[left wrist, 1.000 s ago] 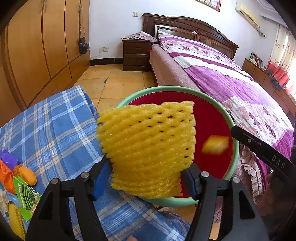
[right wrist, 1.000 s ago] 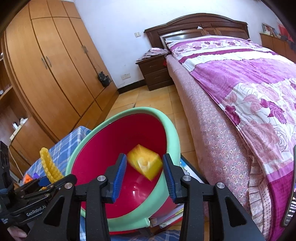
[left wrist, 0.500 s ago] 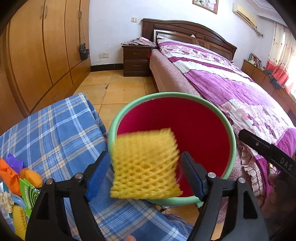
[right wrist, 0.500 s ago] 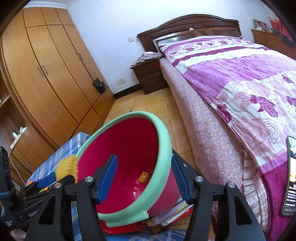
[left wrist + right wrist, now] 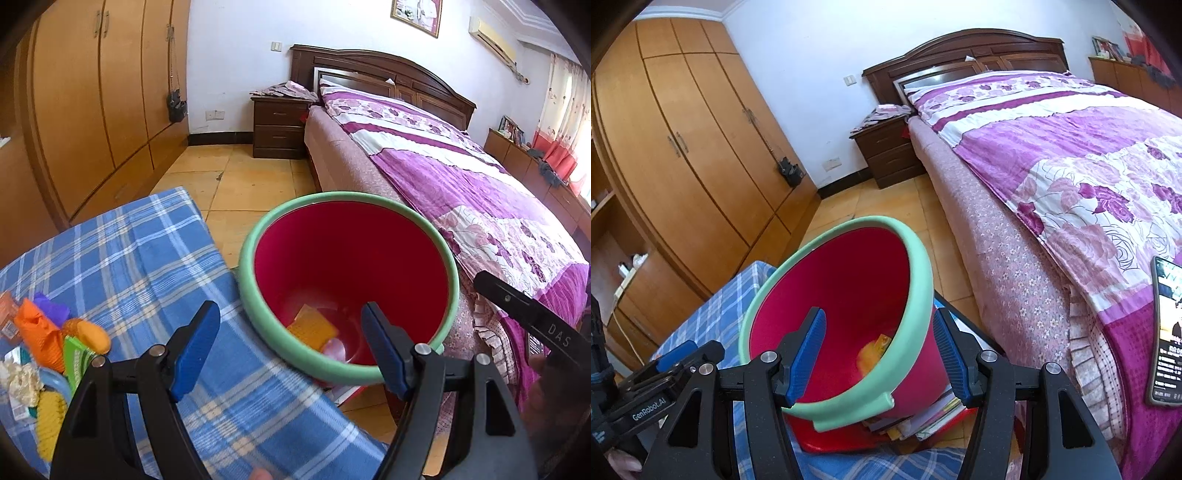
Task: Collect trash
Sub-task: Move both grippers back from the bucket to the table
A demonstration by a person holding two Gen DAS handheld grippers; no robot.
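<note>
The red bucket with a green rim stands just beyond the edge of the blue plaid table. A yellow foam net and a pinkish scrap lie on its bottom. My left gripper hovers over the near rim, open, with nothing between its blue pads. In the right wrist view the bucket tilts toward me and yellow scraps show inside. My right gripper is open and empty, its fingers on either side of the near rim without touching it. The left gripper's blue pads show at lower left.
More trash lies at the left of the plaid table: an orange wrapper, a green pack, yellow foam. The bucket rests on stacked books. A bed with a phone on it runs along the right.
The yellow foam net dropped from my left gripper into the bucket. A yellow piece fell from my right gripper into it. Both jaws opened wider, and both grippers drew back a little.
</note>
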